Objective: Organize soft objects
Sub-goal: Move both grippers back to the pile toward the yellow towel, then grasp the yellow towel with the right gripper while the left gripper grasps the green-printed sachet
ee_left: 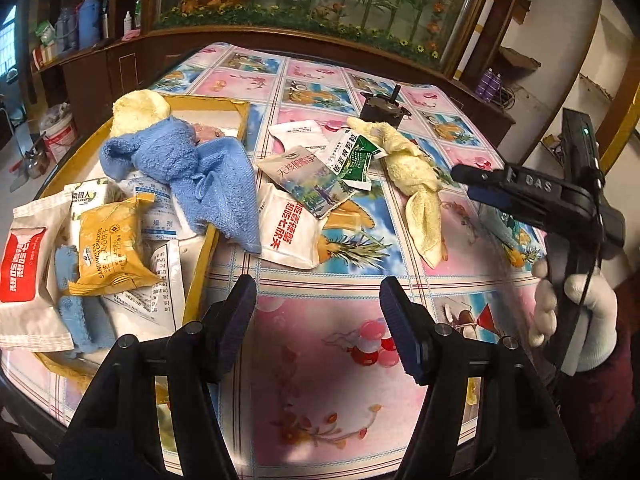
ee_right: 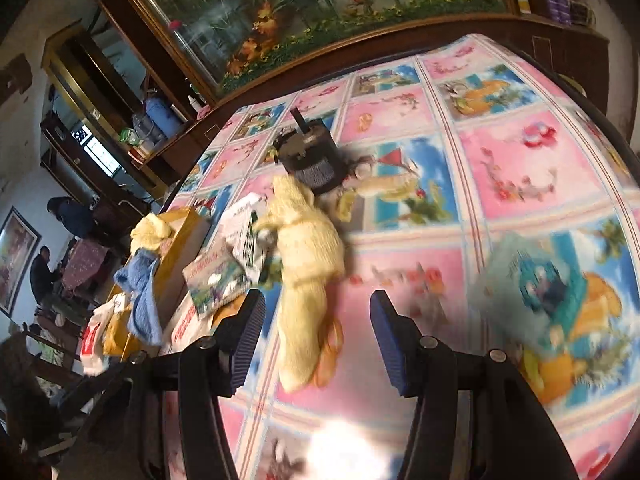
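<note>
Left wrist view: left claw (ee_left: 318, 312) released, nothing between its jaws, over bare desk (ee_left: 320, 360). Wooden tray (ee_left: 200, 276) at 9 o'clock already holds packets plus a blue towel (ee_left: 192, 172) draped over its rim. Loose packets (ee_left: 304, 184) at 12, yellow towel (ee_left: 416, 184) at 1 o'clock on the desk. Right claw (ee_left: 472, 180) at 3 o'clock, gloved hand (ee_left: 572, 312) gripping its handle. Right wrist view: right claw (ee_right: 318, 332) released, empty, with the yellow towel (ee_right: 308, 280) at 12 just ahead, teal packet (ee_right: 540, 288) at 2, blurred. Likely step: reaching for the yellow towel; next move calls for lowering, straddling it, clenching, carrying to the tray.
</note>
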### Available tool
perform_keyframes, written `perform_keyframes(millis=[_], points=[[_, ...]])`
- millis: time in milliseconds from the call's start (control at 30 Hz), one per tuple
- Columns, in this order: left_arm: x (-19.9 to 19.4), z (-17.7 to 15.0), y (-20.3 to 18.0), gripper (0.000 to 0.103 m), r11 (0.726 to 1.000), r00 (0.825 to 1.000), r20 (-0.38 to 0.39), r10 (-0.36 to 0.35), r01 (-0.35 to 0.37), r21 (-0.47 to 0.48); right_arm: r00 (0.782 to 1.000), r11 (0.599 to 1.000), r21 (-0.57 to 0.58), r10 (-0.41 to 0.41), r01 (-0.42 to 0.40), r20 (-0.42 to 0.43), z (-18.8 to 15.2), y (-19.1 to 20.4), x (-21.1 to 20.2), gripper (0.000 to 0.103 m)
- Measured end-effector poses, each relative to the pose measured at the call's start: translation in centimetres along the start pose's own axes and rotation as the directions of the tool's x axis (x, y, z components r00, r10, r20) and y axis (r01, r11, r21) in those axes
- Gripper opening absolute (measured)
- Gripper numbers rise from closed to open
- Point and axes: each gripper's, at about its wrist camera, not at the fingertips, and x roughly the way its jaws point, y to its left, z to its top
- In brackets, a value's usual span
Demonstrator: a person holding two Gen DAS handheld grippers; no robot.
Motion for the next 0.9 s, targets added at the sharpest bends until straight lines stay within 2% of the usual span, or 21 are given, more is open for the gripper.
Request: perform_keyframes(millis=[133,300,367,400,467,600,800,833,900], points=[[0.1,1.0,0.2,0.065,1.000,1.000,0.005,-0.012,0.012,0.005,0.999,0.998,-0.041,-0.039,0.038,-0.017,2.0,1.2,2.7,0.055],[1.3,3.9,0.3,0.065,0.998,0.998,-0.003,-0.056,0.056,-0.007,0.992,0.988,-0.126,-0.101,0.091,-0.076,2.1,2.4,6.1,0.059],[2.3,5.6,-0.2,0.065,0.998,0.998,-0.008,-0.057,0.057,0.006,0.991,0.989,-0.128,-0.084,0.071,-0.100,1.8,2.1,6.7,0.056],[2.9,6.4,-0.5,0.065,0.999,0.999,-0.013,-0.050,0.050,0.016,0.992,0.992,-0.116,-0.071,0.059,-0.104,1.7,1.8,6.7,0.043],[4.2,8.0,-1.6,0.065,0.997,0.999,-0.020,-0.043,0.044,0.055,0.993,0.997,-0.076,-0.040,0.032,-0.109,1.6,0.8,6.2,0.043],[8.2,10.4,-3.9,0.065,0.986,0.999,-0.042,-0.001,0.008,0.165,0.994,0.999,-0.013,-0.037,0.036,-0.099,0.7,-1.4,3.8,0.043],[15.2,12.5,-6.3,0.065,0.959,0.988,-0.103,0.115,-0.083,0.272,0.997,0.996,0.081,0.046,-0.042,-0.054,-0.7,-4.6,1.7,0.044],[16.0,12.4,-6.7,0.065,0.959,0.985,-0.135,0.106,-0.065,0.277,0.997,0.994,0.097,0.060,-0.055,-0.045,-0.7,-5.0,1.7,0.044],[17.2,11.8,-7.9,0.065,0.955,0.973,-0.226,0.040,0.029,0.295,0.995,0.988,0.130,0.088,-0.082,-0.040,-0.7,-5.6,1.7,0.044]])
